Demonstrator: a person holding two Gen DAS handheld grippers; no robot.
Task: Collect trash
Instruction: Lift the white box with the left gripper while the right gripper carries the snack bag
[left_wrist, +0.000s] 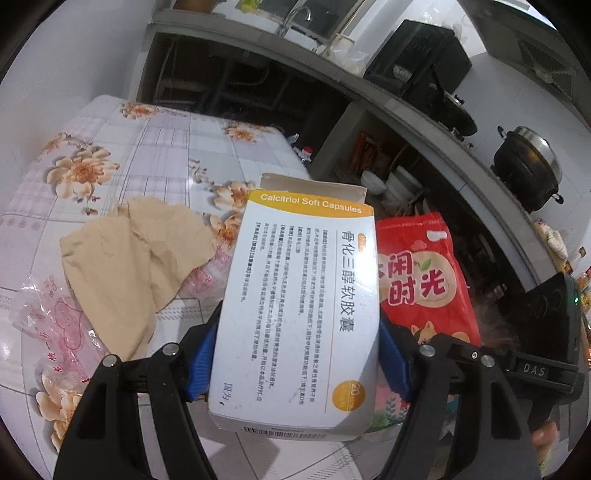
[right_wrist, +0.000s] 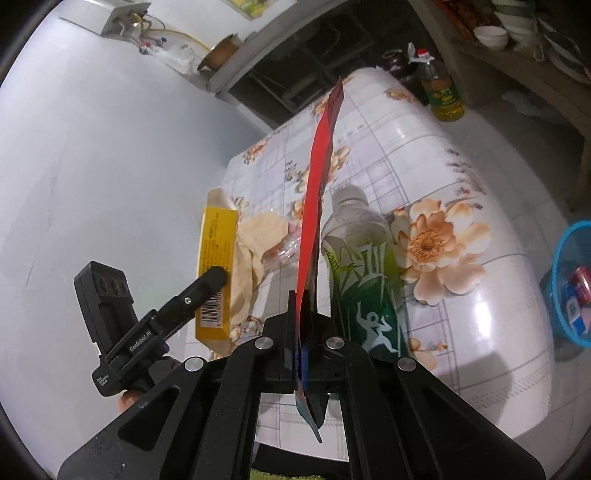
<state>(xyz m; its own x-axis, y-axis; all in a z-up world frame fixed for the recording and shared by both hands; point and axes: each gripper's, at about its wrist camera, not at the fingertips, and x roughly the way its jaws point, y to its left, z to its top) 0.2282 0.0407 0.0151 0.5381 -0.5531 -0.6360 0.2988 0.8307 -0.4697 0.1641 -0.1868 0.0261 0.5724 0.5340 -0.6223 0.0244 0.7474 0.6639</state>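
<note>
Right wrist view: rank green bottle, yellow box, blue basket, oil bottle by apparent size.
1. Green bottle, largest, though it is also nearest the camera.
2. Yellow box.
3. Blue basket, cut off by the frame edge, so unsure against the box.
4. Oil bottle, smallest, but farthest away.

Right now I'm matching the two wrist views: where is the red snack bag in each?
Left wrist: red snack bag, face-on, right of the medicine box.
Right wrist: centre, edge-on, pinched in the right gripper.
Shared landmark: crumpled tan paper.
</note>
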